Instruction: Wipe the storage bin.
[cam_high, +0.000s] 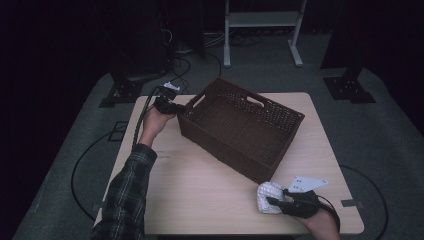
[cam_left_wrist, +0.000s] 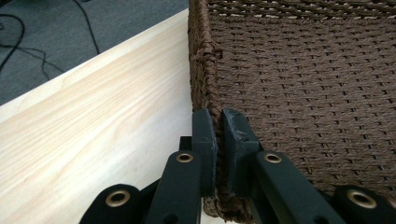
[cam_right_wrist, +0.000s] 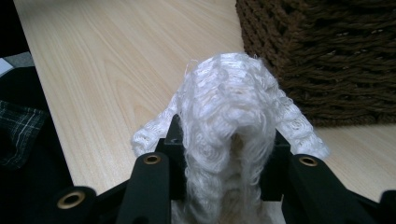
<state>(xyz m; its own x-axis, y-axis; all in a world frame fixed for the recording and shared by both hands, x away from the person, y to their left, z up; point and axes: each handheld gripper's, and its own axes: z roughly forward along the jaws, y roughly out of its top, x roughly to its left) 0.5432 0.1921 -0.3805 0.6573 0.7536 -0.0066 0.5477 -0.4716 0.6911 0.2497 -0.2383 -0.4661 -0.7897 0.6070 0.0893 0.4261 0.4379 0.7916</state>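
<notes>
A brown woven basket (cam_high: 240, 127) stands at an angle on the light wooden table (cam_high: 200, 200). My left gripper (cam_high: 172, 106) is at its far-left corner, and in the left gripper view it (cam_left_wrist: 218, 135) is shut on the basket's corner wall (cam_left_wrist: 205, 70). Near the table's front right edge, my right gripper (cam_high: 277, 201) is shut on a white fluffy cloth (cam_high: 268, 196). In the right gripper view the white cloth (cam_right_wrist: 229, 121) bulges up between the jaws, with the basket wall (cam_right_wrist: 327, 51) just beyond it.
A white metal rack leg frame (cam_high: 260, 30) stands on the grey floor beyond the table. Black cables (cam_high: 185, 60) and dark stand bases (cam_high: 350, 87) lie around the far side. Bare tabletop (cam_high: 200, 200) stretches in front of the basket.
</notes>
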